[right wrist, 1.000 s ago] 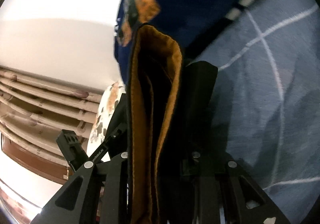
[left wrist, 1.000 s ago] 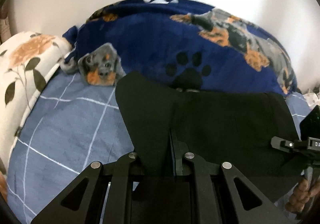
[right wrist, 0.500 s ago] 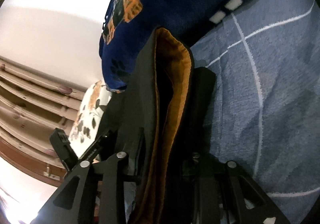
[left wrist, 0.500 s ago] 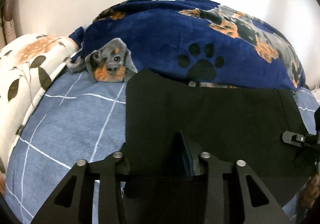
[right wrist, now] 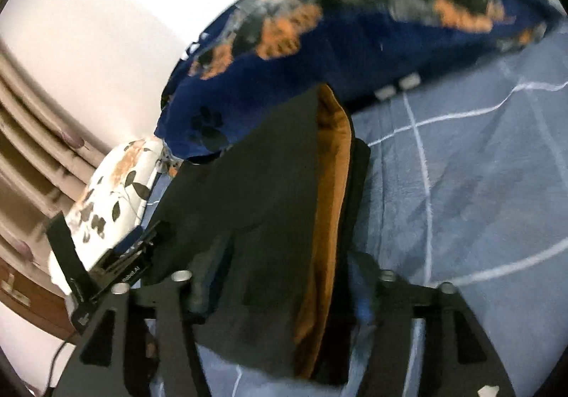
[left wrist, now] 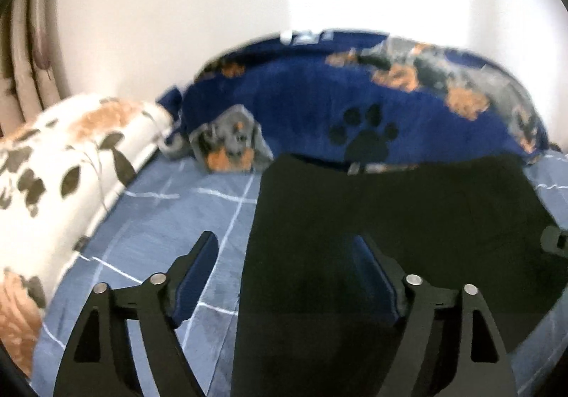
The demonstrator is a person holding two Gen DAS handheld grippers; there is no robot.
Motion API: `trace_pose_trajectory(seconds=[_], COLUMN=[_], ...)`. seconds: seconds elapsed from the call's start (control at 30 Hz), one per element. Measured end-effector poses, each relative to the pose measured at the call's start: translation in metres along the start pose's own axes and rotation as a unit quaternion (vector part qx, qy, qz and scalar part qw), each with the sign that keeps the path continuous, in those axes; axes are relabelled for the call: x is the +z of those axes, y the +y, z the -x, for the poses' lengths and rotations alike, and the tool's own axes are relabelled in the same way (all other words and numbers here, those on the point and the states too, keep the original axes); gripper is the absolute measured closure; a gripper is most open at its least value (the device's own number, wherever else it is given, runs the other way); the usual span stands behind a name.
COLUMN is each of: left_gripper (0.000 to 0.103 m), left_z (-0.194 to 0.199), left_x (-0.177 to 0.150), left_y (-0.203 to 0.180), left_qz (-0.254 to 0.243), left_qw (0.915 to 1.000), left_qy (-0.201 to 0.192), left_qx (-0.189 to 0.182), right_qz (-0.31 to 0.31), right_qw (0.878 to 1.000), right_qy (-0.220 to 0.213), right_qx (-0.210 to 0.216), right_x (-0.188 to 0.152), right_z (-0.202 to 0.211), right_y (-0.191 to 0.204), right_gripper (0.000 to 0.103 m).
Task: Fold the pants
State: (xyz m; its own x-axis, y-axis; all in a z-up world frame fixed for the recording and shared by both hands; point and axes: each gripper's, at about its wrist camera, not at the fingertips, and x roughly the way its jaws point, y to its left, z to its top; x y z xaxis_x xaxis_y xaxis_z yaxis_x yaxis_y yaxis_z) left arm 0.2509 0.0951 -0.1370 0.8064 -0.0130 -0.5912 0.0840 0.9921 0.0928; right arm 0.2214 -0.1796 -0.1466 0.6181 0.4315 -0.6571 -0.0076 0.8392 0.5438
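- Both claws have let go since half a second ago: the left claw (left wrist: 284, 276), then pinched on the cloth, now stands with its fingers wide apart, and the right claw (right wrist: 280, 276) has spread too.
- Between the left claw's blue-padded fingers (left wrist: 197, 276) lies the flat black fabric pants (left wrist: 408, 237), whose left edge runs down the gap without either pad pressing on it.
- From the right wrist, the same pants show stacked layers with an orange-brown lining (right wrist: 326, 212) along the fold; the cloth sits loosely between that claw's spread fingers, unclamped.
- Spread on the blue checked bedsheet (left wrist: 159, 226), the pants have their far edge just beside the navy fleece blanket printed with dogs and a paw (left wrist: 319, 106).
- Further left lies a white pillow with orange flowers and dark leaves (left wrist: 71, 163), well clear of the pants.
- Judging by the flat stack, one fold has just been laid and released.
- Next, the claws would need to back off without dragging the cloth, then take a fresh edge for another fold, or smooth the stack.
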Motion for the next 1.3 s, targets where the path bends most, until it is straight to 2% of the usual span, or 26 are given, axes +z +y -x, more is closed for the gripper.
trace_pose_trajectory(seconds=[0.03,0.13,0.2,0.47,0.57,0.67,0.73,0.87,1.0,1.2,1.3], left_gripper=[0.008,0.005,0.000,0.000,0.000,0.000,0.000,0.000,0.000,0.000,0.000], left_z=[0.008,0.046,0.075,0.169,0.201,0.230,0.243,0.265,0.287,0.298,0.302], left_x=[0.001,0.002,0.003,0.013,0.015,0.012,0.012,0.010,0.006,0.003,0.000], left_y=[-0.001,-0.004,-0.007,-0.011,-0.008,-0.007,-0.011,-0.013,-0.015,-0.015,-0.016], left_qz=[0.000,-0.003,-0.004,0.008,0.032,0.054,0.049,0.040,0.040,0.050,0.056], left_qw=[1.0000,0.9989,0.9974,0.9939,0.9905,0.9846,0.9828,0.9874,0.9848,0.9885,0.9884], left_qy=[-0.007,-0.047,-0.071,-0.109,-0.132,-0.157,-0.160,-0.149,-0.166,-0.142,-0.139], left_qx=[0.006,0.002,0.002,0.016,0.020,0.053,0.078,0.034,0.028,-0.016,-0.021], right_qz=[0.006,0.022,0.027,0.118,0.127,0.127,0.126,0.121,0.120,0.125,0.130], right_qw=[1.000,1.000,0.999,0.989,0.985,0.983,0.982,0.981,0.981,0.981,0.981], right_qy=[-0.006,-0.014,-0.028,-0.086,-0.113,-0.136,-0.144,-0.149,-0.151,-0.149,-0.144], right_qx=[-0.006,-0.016,-0.008,-0.005,-0.005,-0.009,-0.010,-0.004,0.000,0.002,-0.002], right_x=[-0.004,-0.014,-0.019,-0.035,-0.040,-0.044,-0.046,-0.053,-0.060,-0.074,-0.080], right_z=[0.007,0.027,0.043,0.116,0.144,0.170,0.182,0.199,0.210,0.218,0.219], right_y=[0.005,0.017,0.027,0.091,0.104,0.108,0.110,0.111,0.113,0.121,0.125], right_gripper=[0.038,0.036,0.035,0.031,0.023,0.020,0.017,0.015,0.013,0.011,0.010])
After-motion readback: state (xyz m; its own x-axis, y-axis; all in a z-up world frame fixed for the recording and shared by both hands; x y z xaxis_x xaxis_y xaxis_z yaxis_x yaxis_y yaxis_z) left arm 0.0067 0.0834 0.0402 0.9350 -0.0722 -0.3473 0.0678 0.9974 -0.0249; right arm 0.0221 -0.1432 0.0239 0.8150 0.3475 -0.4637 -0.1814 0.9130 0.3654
